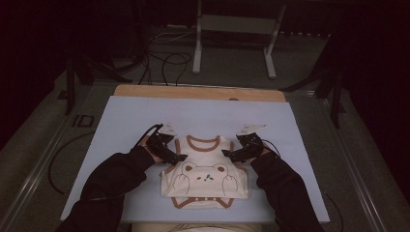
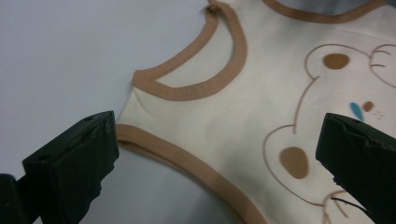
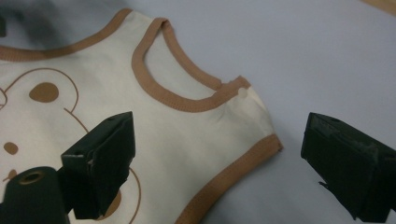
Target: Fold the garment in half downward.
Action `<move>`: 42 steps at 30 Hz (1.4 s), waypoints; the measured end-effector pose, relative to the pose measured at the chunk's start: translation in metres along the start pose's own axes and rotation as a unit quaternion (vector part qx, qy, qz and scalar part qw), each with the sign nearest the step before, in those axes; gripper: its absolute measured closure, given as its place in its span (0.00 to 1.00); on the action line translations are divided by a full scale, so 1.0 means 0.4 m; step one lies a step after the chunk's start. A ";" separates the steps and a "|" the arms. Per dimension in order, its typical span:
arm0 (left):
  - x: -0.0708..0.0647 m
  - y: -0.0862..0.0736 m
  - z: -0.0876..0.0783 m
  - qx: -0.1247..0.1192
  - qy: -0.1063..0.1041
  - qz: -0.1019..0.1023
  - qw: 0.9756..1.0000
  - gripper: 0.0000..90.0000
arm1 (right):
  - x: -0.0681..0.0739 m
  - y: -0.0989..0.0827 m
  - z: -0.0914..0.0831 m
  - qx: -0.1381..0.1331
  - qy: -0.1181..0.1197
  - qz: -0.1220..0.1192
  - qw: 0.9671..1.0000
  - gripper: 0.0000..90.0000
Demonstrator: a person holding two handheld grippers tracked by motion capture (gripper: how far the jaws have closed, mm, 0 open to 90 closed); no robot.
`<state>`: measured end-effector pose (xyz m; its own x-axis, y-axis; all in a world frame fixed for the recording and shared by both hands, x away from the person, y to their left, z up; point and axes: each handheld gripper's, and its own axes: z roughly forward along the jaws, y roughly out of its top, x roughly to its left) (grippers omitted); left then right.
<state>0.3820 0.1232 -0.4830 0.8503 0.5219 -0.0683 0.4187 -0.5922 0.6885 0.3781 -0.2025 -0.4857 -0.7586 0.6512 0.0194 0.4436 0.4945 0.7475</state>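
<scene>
Baby vest [image 1: 205,174]: cream, brown trim, bear print; lies flat near the front edge of the surface [image 1: 125,116], midway between its side edges, neck opening toward the far edge, snap hem toward the person. Long axis runs front to back. Left tongs [image 1: 178,157]: jaws apart, straddling the vest's left shoulder and armhole trim [image 2: 182,91]. Right tongs [image 1: 227,153]: jaws apart, straddling the right shoulder [image 3: 243,112]. Each shoulder lies directly between its own tongs; neither is closed on cloth yet.
</scene>
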 end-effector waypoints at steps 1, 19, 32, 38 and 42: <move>0.003 -0.002 0.006 0.003 0.000 -0.002 1.000 0.00 | -0.001 -0.001 0.003 0.001 0.003 0.000 1.000 0.11; 0.077 -0.004 0.059 0.023 0.020 -0.020 0.999 0.09 | -0.040 -0.019 0.075 0.032 -0.016 0.020 0.999 0.15; 0.099 -0.006 0.083 0.039 0.022 -0.020 0.999 0.34 | -0.066 -0.023 0.094 0.035 -0.021 0.045 0.998 0.37; 0.104 -0.004 0.089 0.040 0.033 -0.027 0.998 0.43 | -0.072 -0.021 0.103 0.042 -0.021 0.043 0.998 0.46; 0.109 -0.002 0.089 0.043 0.030 -0.038 0.998 0.46 | -0.070 -0.020 0.106 0.047 -0.021 0.035 0.998 0.51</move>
<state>0.4300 0.1247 -0.5121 0.7950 0.6023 -0.0723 0.5097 -0.5986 0.6179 0.4161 -0.2003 -0.5206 -0.7043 0.7088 0.0392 0.5392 0.4982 0.6790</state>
